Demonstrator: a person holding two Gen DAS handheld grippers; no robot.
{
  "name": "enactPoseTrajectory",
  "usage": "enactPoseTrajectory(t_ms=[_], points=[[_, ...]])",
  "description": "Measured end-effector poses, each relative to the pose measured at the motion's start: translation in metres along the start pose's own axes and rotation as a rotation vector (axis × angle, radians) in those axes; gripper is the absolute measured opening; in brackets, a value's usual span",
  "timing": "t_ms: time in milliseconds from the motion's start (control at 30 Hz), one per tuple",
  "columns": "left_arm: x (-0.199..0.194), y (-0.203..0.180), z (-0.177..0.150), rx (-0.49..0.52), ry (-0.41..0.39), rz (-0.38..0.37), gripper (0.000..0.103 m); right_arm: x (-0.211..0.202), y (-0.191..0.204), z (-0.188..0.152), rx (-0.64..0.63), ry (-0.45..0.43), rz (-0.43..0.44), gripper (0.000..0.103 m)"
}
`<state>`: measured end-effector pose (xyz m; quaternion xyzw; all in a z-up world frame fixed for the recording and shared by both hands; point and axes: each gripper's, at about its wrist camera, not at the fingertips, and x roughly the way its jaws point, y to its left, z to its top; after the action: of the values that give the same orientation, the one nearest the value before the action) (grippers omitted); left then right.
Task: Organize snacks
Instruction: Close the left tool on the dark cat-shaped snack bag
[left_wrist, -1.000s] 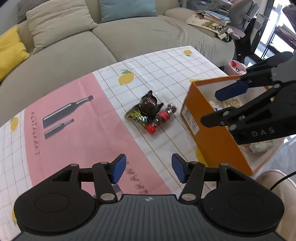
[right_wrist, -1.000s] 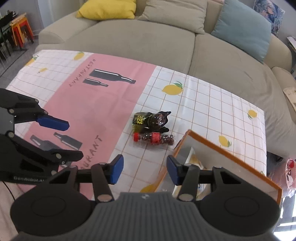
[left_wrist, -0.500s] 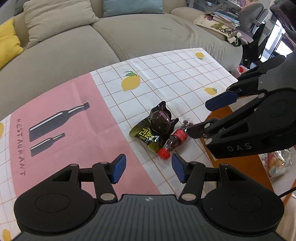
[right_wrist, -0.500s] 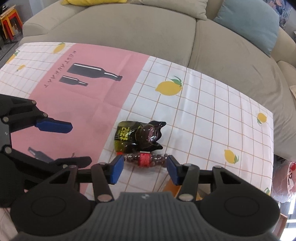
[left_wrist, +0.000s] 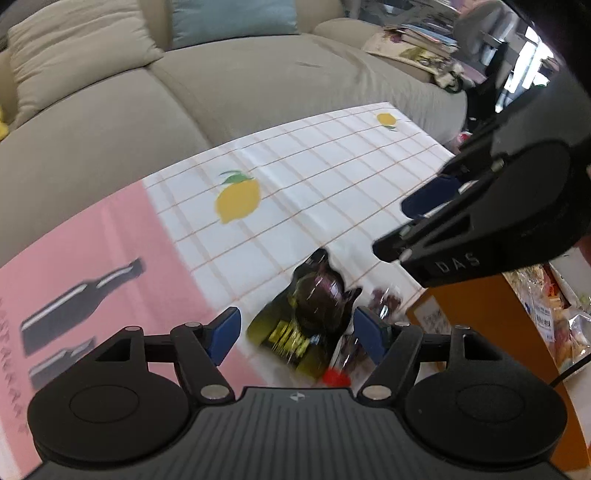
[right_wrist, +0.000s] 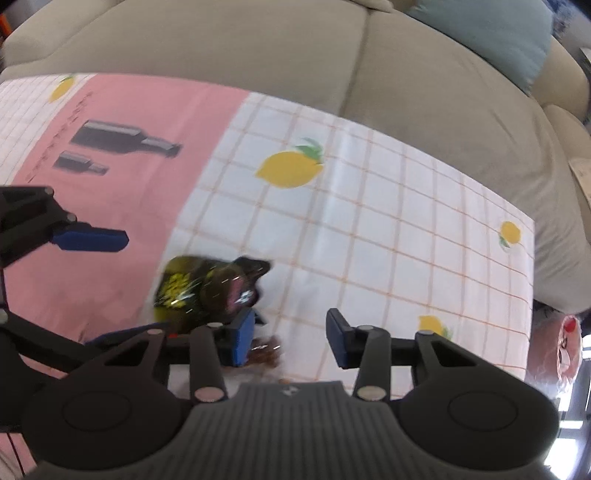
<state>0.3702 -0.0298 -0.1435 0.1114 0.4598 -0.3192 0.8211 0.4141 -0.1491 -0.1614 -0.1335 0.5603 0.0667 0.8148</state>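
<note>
candy bottle (left_wrist: 345, 354) | flat, red cap toward left claw (left_wrist: 297, 334)

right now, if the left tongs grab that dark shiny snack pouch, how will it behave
The dark pouch looks like glossy film, so probably slippery. It bulges in the middle with thin crinkled edges, so likely floppy and light, crumpling when pinched. It touches the small red-capped bottle, which may get nudged.

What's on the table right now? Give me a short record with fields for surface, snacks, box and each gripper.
surface: tablecloth, pink panel, lemon print
snacks: dark pouch beside small bottle, both lying on the cloth
box: orange box, open, packets inside
left gripper: open around the pouch, jaws just widened
right gripper: open, empty, jaws just narrowed
</note>
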Motion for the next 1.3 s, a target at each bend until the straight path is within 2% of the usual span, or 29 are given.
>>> enactPoseTrajectory(t_ms=[167,233,333,533,800,867,1033,1167,1267,1300], points=[[0.029,-0.016,0.005,0.152,0.023,0.01,0.083,0.008,-0.017,0.007,0.045,0.011,-0.022,0.037],[0.038,-0.018,0.006,0.164,0.042,0.029,0.083,0.013,-0.022,0.007,0.072,0.022,-0.007,0.037],[0.049,-0.015,0.006,0.126,0.052,0.007,0.083,0.018,-0.026,0.006,0.101,0.036,0.018,0.037],[0.065,-0.013,0.003,0.069,0.062,0.016,0.08,0.024,-0.028,0.004,0.104,0.033,0.029,0.037],[0.06,-0.013,-0.004,0.03,0.036,0.049,0.053,0.022,-0.03,0.001,0.109,0.018,0.041,0.037],[0.055,-0.009,-0.008,0.01,0.046,0.062,0.05,0.017,-0.028,0.0,0.108,0.009,0.051,0.037],[0.036,0.003,-0.029,-0.041,0.062,0.092,0.049,0.01,-0.016,0.0,0.088,0.011,0.093,0.037],[0.015,0.013,-0.049,-0.126,0.073,0.12,0.049,0.007,0.004,-0.002,0.07,0.027,0.137,0.037],[-0.003,0.015,-0.064,-0.169,0.059,0.163,0.049,0.007,0.018,-0.005,0.122,0.065,0.164,0.039],[-0.008,0.015,-0.068,-0.185,0.056,0.173,0.049,0.008,0.023,-0.006,0.144,0.081,0.159,0.043]])
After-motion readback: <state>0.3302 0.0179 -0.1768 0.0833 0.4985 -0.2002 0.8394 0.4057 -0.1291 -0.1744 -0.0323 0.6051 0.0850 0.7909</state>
